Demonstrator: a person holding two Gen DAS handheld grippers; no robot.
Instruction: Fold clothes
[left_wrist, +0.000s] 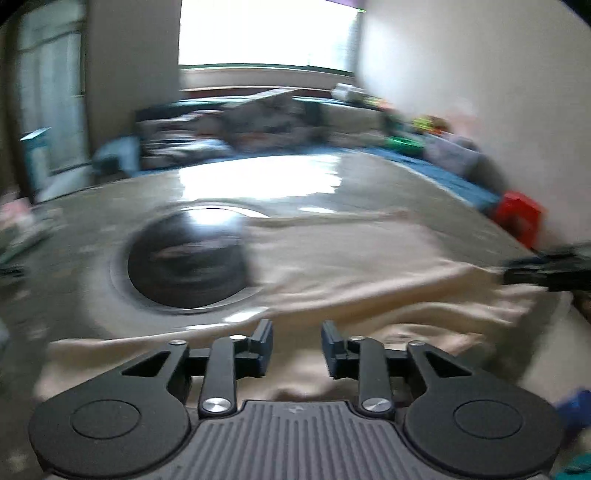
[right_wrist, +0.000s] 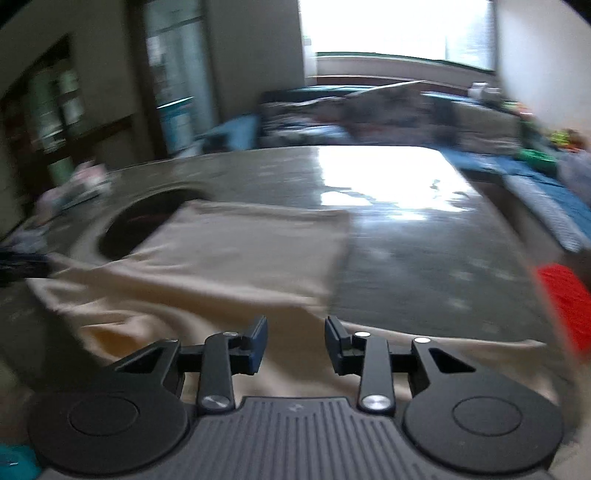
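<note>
Both views are blurred. A beige cloth (left_wrist: 332, 288) lies spread and rumpled on the grey desk (left_wrist: 110, 206), its far edge over a dark round hole (left_wrist: 184, 266) at ten o'clock. The left tool (left_wrist: 297, 345) hangs over the cloth's near edge, jaws narrowly apart, nothing between them. The right tool (right_wrist: 295, 345) does likewise at three o'clock, also empty.
</note>
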